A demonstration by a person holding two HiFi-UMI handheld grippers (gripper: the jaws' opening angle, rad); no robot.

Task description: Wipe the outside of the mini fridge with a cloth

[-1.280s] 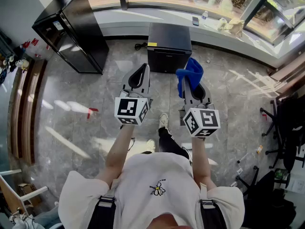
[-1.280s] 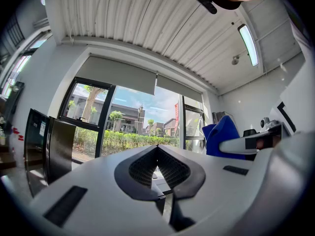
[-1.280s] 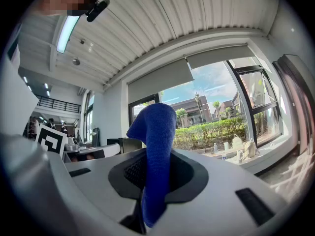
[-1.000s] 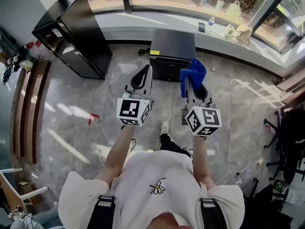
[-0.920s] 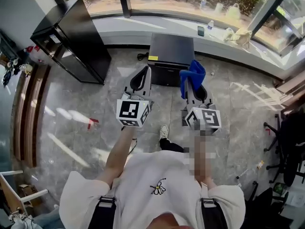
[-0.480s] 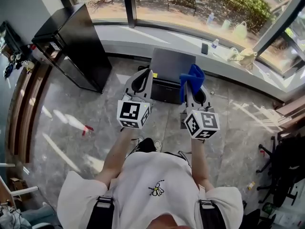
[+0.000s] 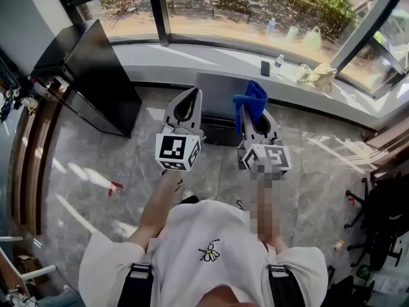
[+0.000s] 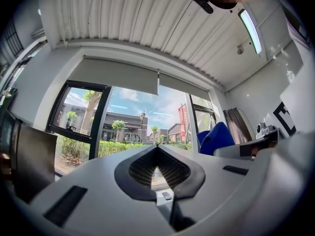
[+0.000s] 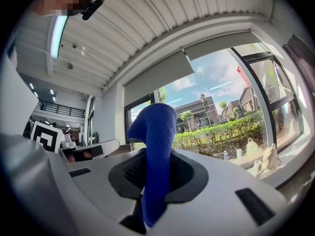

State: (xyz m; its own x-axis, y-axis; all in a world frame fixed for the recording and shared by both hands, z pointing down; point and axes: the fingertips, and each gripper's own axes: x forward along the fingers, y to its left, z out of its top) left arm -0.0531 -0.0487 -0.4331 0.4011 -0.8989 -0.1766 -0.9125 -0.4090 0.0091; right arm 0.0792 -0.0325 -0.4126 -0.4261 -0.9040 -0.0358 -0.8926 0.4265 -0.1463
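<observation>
Right gripper [image 7: 250,115] is clenched on a blue towelling cloth [image 7: 251,98]. In the right gripper view the fabric stands up out of the closed jaws in a thick fold and curls over at the top, and a short tail hangs below the pads. The left gripper [image 7: 191,94] has its jaws pressed together at the tips and grasps nothing. Only a small diamond-shaped gap shows behind the tips, with the window visible through it. The two grippers are side by side, near each other but apart, and both tilt upward, so their cameras look at the windows and the ribbed white ceiling.

The dark grey box-shaped mini fridge [image 7: 217,94] stands on the grey marble floor [image 7: 89,165], against the low wall under the white window sill [image 7: 192,53], straight ahead of the person. In the head view its flat top shows between the two grippers, and the cloth overlaps its right side. From above it is hard to judge whether the cloth touches the fridge, but it seems to hang clear over it.

A tall black cabinet [image 7: 89,69] stands to the left of the mini fridge, well apart. Further right on the sill lie a dark phone [image 7: 264,68], a clear bottle [image 7: 277,61] and a cream bag [image 7: 311,75].
</observation>
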